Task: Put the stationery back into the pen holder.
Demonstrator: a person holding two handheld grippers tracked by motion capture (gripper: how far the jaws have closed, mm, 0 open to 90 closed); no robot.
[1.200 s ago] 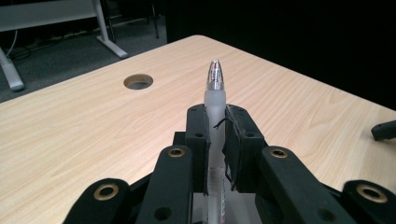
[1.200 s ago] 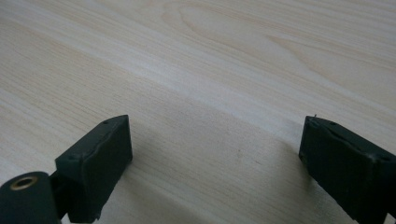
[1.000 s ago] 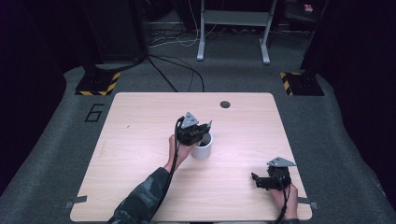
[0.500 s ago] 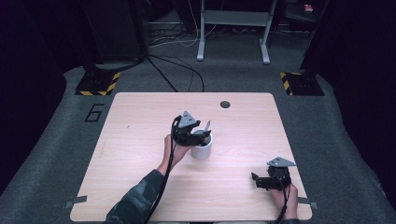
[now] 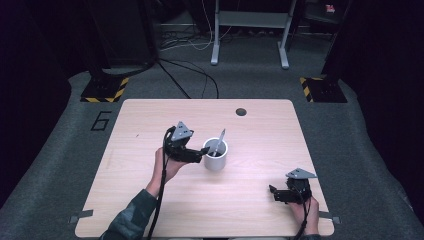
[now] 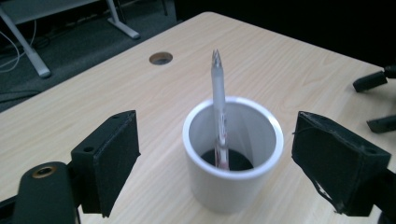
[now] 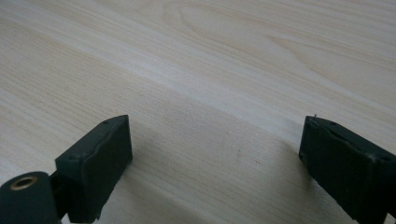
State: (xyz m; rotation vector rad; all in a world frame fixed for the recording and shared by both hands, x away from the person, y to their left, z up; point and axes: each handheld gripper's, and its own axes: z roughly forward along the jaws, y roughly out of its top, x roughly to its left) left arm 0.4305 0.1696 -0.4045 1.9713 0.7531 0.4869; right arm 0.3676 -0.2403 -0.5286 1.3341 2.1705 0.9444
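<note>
A white cup (image 5: 216, 157) stands upright near the middle of the table, with a clear pen (image 5: 218, 141) leaning in it, tip up. My left gripper (image 5: 203, 152) hovers just left of the cup, and its jaws have just been opening. In the left gripper view the cup (image 6: 233, 182) and pen (image 6: 218, 93) sit ahead of the wide-apart jaws, and the pads (image 6: 112, 158) touch neither. My right gripper (image 5: 273, 192) rests low at the table's front right, open, with bare wood between its fingers (image 7: 100, 158).
The light wooden table (image 5: 150, 125) has a round cable hole (image 5: 241, 111) near its far edge. Dark floor, cables and a desk frame (image 5: 250, 30) lie beyond. The right gripper's jaw tips (image 6: 371, 81) show at the far right of the left gripper view.
The left gripper drew back leftward from above the cup and its jaws spread apart. The pen now stands free in the cup. The right gripper kept still.
</note>
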